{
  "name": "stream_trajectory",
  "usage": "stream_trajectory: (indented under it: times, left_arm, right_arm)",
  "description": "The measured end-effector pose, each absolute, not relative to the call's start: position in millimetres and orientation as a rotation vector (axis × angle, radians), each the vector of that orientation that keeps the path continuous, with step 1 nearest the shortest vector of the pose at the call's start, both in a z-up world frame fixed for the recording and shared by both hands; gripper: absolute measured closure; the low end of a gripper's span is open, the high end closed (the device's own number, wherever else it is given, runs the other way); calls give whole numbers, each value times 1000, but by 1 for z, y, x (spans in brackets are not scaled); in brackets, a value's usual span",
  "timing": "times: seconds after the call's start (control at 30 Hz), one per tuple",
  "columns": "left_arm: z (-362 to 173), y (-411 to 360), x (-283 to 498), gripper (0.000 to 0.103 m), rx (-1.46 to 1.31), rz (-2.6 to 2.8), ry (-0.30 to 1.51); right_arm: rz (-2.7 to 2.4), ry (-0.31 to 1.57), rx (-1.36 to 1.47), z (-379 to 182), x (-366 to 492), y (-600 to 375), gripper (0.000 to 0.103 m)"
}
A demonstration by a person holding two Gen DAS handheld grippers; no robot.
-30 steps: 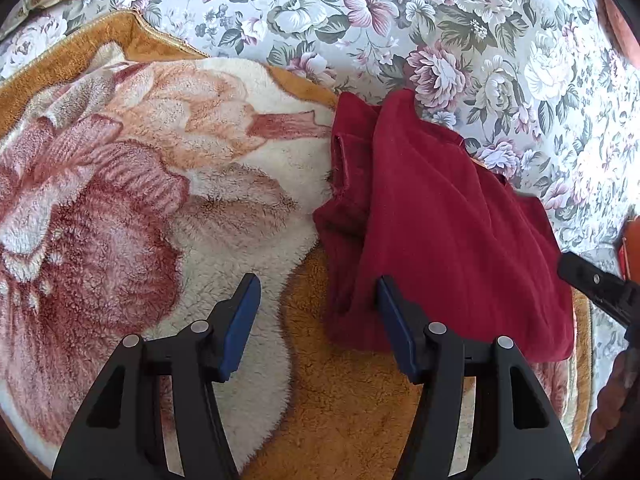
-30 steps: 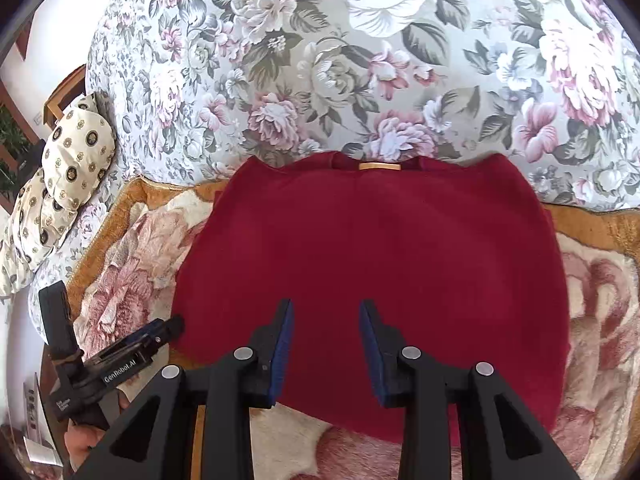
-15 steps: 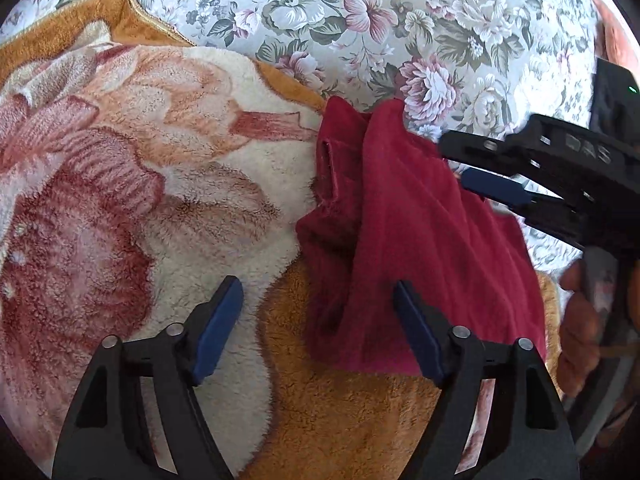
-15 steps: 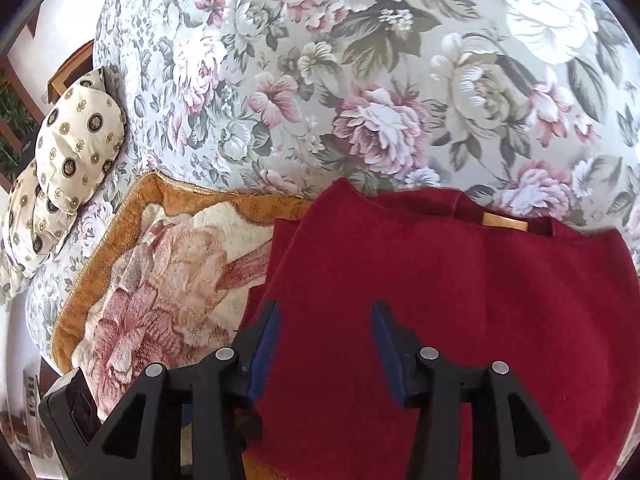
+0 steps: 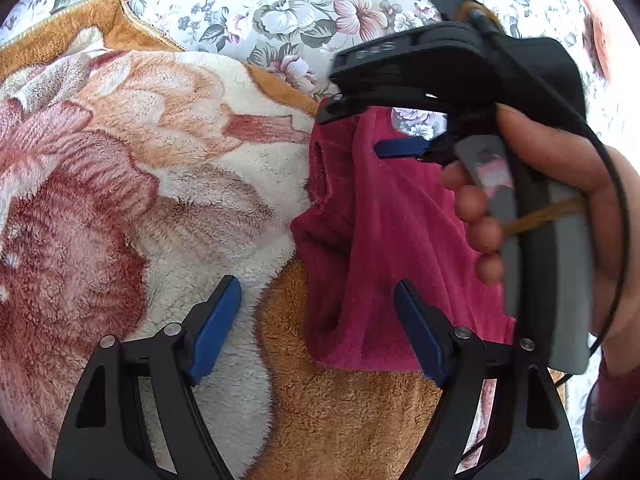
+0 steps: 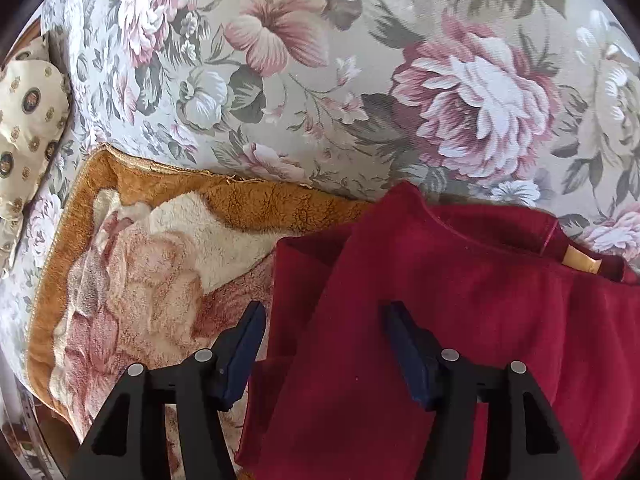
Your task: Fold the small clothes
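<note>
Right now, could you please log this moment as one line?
garment: red top partly folded on fleece blanket | left tongs: open, empty | right tongs: open over top's edge

Setting: a home, most likely a bedroom or sitting room.

- Floral bedspread (image 6: 280, 92): pale grey cloth printed with large pink and white peonies and green leaves, spread over a broad soft piece of furniture, a bed or sofa; which of the two cannot be told.
- Plush blanket (image 5: 132, 184): thick fleece with an orange-brown border and a big rose motif in cream and dusty red, laid on top of the bedspread.
- Cushion (image 6: 28, 120): cream fabric with small dark round medallions, at the far left edge.
- Red garment (image 6: 460, 320): small maroon knit top with a tan neck label, lying on the blanket.
- Daylight falls across the fabrics.
</note>
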State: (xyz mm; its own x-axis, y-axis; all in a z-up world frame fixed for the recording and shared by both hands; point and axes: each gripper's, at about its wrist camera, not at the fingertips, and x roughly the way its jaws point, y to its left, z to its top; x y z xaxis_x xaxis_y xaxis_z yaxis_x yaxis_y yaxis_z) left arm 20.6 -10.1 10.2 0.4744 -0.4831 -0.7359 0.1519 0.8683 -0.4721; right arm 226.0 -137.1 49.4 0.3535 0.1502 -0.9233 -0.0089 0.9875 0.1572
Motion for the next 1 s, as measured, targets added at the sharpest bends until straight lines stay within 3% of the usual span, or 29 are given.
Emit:
stream_trajectory:
  times: [0.23,0.27,0.3,0.4,0.53,0.6,0.73,0.77,0.8,0.87,0.9,1.0]
  left_arm:
    - [9,-16,25,13,-363,-414,1000]
    - [9,-19,24,13,-345,-412,999]
    - [10,-21,24,13,-329,-411,997]
    - [10,-24,24,13,-309,-411,995]
    - [9,-26,32,11,-339,-396,969]
    - [8,-29,36,1,-331,-407,960]
    - [7,-38,39,2,-275,-420,944]
    - [7,-36,39,18,-303,-448,939]
    - [7,-34,40,46,-338,-479,944]
    - [3,-32,43,68,-431,-556,994]
    - [6,-32,43,75,-452,-574,992]
    - [28,-43,30,80,-417,-618,942]
  right_arm:
    - [107,1266,-119,32,240,-106,33]
    - [109,1253,-151,33,238,-105,42]
    - [105,1227,-174,36,235,-106,59]
    - [169,1160,-124,51,221,-118,84]
    - [214,1070,-11,79,202,-148,88]
    - [229,1044,16,89,195,-159,88]
    - [233,999,50,100,184,-169,88]
    - [235,989,56,103,182,-172,88]
    - [237,978,59,107,178,-176,89]
    - [240,963,73,112,171,-182,89]
    - [240,955,84,118,167,-190,89]
    - [232,922,104,131,152,-207,89]
